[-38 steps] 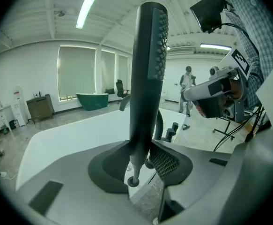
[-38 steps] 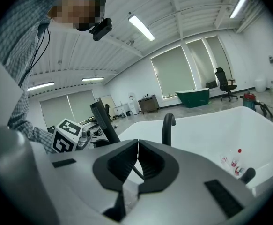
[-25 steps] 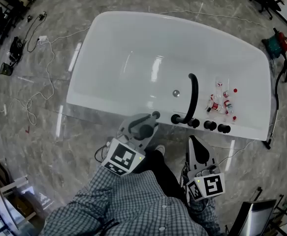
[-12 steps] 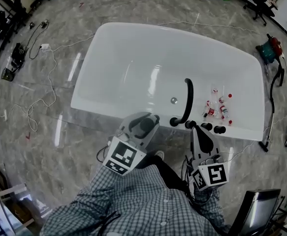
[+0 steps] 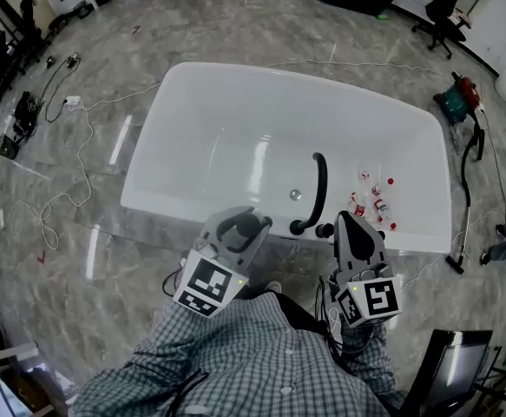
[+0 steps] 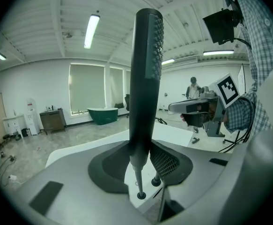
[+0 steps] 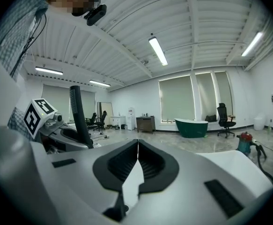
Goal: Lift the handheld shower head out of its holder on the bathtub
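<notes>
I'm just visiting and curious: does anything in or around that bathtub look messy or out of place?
Yes. A handful of small bottles lies scattered inside the bathtub near the tap, some apparently on their sides. Loose cables also trail across the floor.

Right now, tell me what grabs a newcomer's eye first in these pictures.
The big white bathtub fills the middle of the marble floor, a curved black spout on its near rim. Closer, the left gripper has its jaws shut on a black shower head held upright; the right gripper is shut and empty.
</notes>
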The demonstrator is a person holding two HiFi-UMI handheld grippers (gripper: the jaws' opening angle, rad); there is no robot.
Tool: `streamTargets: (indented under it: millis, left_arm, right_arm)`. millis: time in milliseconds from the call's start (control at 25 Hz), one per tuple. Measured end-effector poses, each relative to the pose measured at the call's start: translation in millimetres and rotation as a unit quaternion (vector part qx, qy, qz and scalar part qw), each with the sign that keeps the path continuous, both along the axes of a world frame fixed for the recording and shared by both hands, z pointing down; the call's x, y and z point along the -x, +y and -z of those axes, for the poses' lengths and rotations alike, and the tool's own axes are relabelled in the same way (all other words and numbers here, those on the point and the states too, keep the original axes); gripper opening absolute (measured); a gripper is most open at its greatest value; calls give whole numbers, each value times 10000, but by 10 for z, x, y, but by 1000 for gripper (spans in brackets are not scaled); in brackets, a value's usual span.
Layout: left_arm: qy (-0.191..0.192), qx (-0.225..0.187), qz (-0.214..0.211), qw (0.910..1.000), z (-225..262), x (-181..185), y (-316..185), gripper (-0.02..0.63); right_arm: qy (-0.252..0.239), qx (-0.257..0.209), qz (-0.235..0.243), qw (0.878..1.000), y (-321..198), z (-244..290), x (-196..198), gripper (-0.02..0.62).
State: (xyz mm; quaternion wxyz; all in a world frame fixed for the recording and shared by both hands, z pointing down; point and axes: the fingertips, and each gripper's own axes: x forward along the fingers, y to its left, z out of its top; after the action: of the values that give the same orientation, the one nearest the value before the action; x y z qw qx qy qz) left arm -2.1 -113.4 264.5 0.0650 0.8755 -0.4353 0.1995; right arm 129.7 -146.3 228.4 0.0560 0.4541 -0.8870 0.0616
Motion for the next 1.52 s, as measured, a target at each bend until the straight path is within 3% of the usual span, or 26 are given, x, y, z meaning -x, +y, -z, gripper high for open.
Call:
streamTargets:
  millis: [600, 1520]
  left_arm:
    - [167, -223, -89, 9996, 215, 16, -2, 118]
    - [217, -392, -22, 9990, 328, 135, 51, 117]
  right_arm:
    - [-5, -168, -355, 9992, -31, 90, -155, 15]
    - [32, -285, -258, 9993, -54, 141, -10, 15]
